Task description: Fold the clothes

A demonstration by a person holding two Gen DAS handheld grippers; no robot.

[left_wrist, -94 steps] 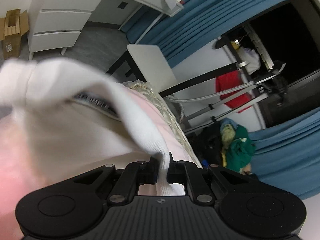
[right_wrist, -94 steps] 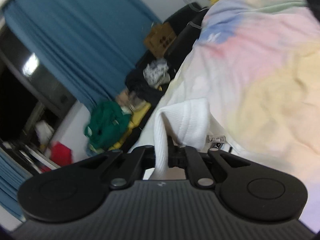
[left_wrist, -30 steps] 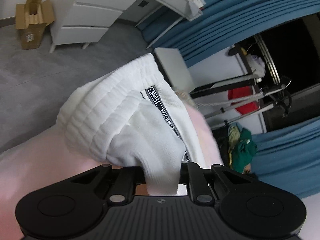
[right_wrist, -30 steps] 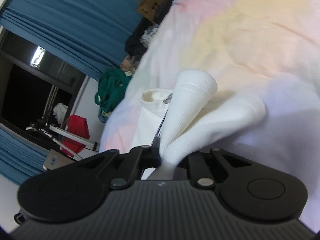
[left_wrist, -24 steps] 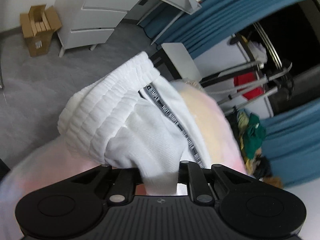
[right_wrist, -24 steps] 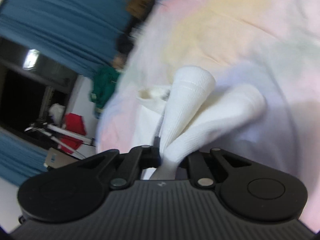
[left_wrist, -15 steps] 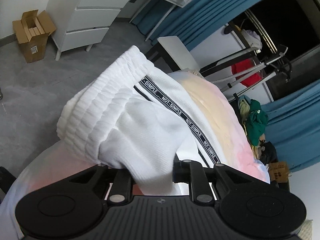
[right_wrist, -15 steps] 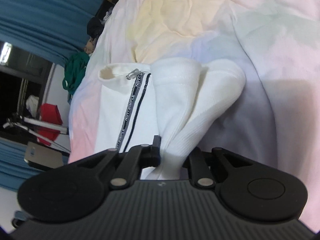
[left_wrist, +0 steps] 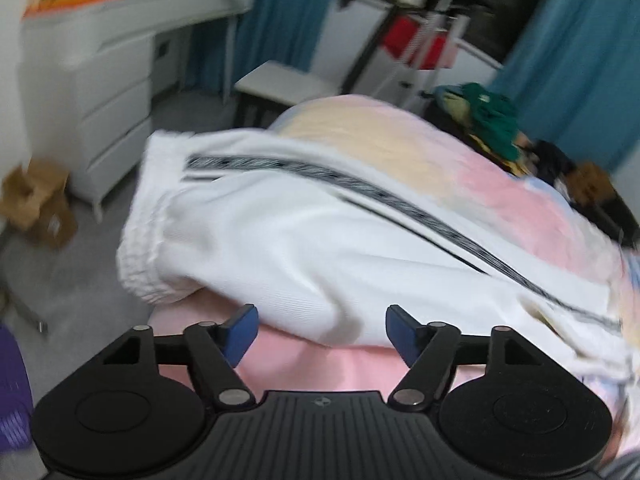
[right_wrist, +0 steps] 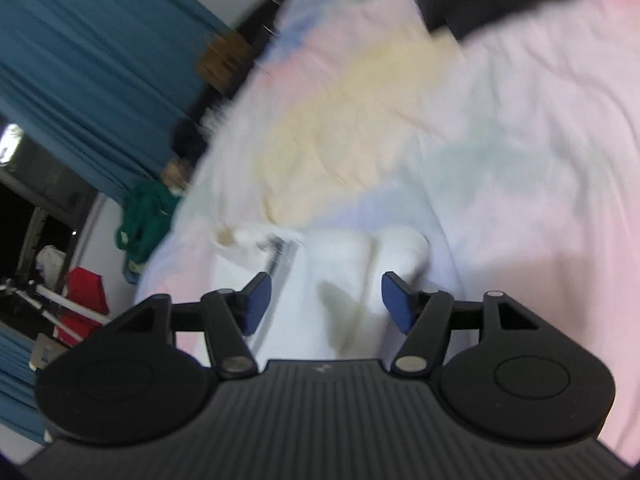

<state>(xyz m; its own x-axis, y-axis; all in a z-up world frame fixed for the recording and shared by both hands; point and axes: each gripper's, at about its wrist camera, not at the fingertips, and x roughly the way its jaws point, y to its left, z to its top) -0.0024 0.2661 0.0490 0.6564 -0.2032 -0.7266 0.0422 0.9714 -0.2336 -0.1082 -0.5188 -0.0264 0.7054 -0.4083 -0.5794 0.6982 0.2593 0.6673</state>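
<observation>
Released, white striped trousers (left_wrist: 304, 232) lie folded on bedsheet (left_wrist: 532, 208).

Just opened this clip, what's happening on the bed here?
A person with a handheld gripper in each hand is folding white trousers with a black side stripe on a pastel bedspread. The left gripper and the right gripper both have their jaws wide apart with nothing clamped. The trousers lie doubled over on the bed; in the right wrist view the cuffs rest side by side just ahead of the fingers. Both views are motion-blurred.
</observation>
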